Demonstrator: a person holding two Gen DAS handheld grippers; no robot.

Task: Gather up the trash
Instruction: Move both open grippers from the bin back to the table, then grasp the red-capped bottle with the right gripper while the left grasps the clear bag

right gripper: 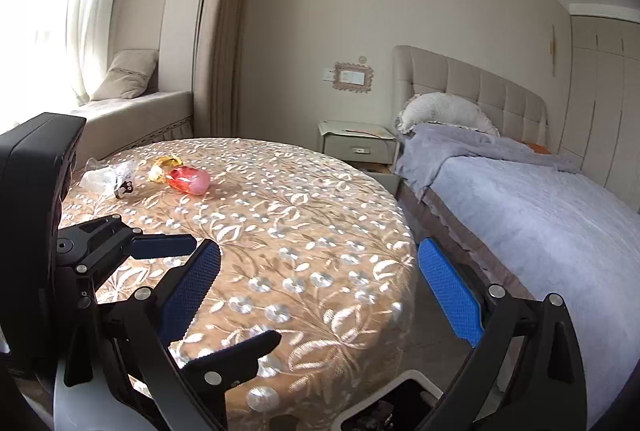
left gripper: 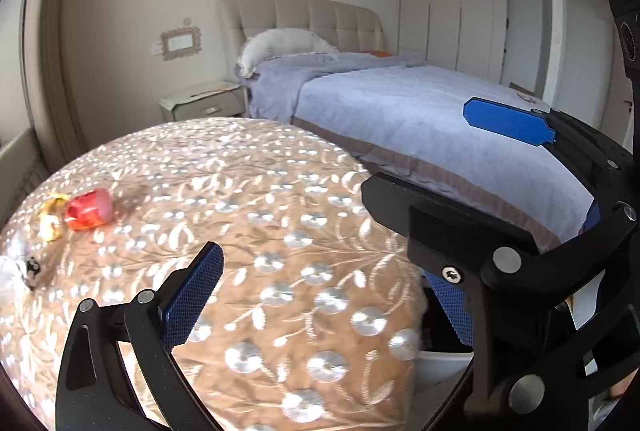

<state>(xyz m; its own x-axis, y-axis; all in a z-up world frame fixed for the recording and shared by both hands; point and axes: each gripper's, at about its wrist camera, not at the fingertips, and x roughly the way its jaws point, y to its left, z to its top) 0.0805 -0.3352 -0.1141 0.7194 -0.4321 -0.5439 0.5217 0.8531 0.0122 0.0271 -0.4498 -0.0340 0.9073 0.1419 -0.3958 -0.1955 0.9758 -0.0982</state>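
A crumpled red and pink wrapper [left gripper: 89,209] [right gripper: 188,181] lies on the far left of the round table [left gripper: 280,231] [right gripper: 300,215], which has a tan floral cloth. A yellow wrapper [left gripper: 52,215] [right gripper: 164,167] touches it. A clear plastic bag with a black bit [left gripper: 16,271] [right gripper: 108,177] lies further left. My left gripper [left gripper: 320,303] [right gripper: 234,291] hangs open and empty over the near table edge. My right gripper [right gripper: 320,295] [left gripper: 416,147] is open and empty beside it on the right, between table and bed. Both are well short of the trash.
A white bin [right gripper: 400,387] [left gripper: 440,363] with a dark inside stands on the floor below the table's near right edge. A bed [right gripper: 540,211] fills the right. A nightstand [right gripper: 356,143] stands behind the table. A cushioned window seat [right gripper: 140,115] is at the far left.
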